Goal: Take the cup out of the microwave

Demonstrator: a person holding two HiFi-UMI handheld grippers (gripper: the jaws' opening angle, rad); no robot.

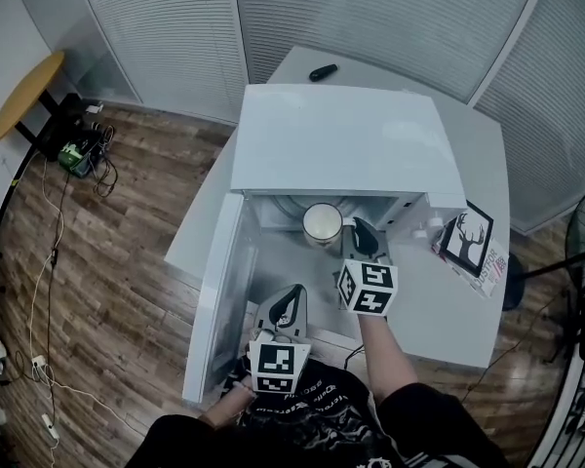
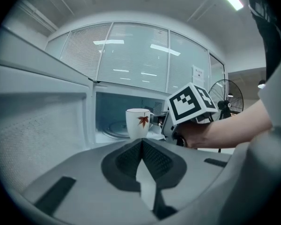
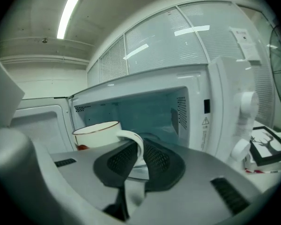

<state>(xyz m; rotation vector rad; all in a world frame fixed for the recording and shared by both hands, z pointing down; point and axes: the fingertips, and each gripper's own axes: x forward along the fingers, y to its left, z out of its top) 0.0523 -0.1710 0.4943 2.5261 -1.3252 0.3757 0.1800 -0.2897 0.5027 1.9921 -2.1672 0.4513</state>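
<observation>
**Item:** white ceramic cup (image 2: 138, 122) with gold rim and red leaf print.
**Location:** front edge of the cavity of the white microwave oven (image 1: 341, 139), door open, on the white worktop (image 1: 487, 154).
**Attitude:** upright, long axis vertical, mouth up, handle toward the right claw (image 3: 135, 149).
**Right claw:** clenched on the handle loop.
**Left claw** (image 2: 142, 142)**:** clenched, nothing in it, held back from the oven.
**Handling (judged):** rigid, light, glazed and slippery, breakable. The handle is the proper hold; keep the cup level.

I see microwave (image 1: 341, 139) on table (image 1: 487, 164), door (image 1: 219, 291) open left; cup (image 1: 323, 223) at its mouth; right hand-held gripper (image 1: 364, 234) right of cup, left hand-held gripper (image 1: 292, 295) nearer me; box (image 1: 465, 242) right of microwave.
</observation>
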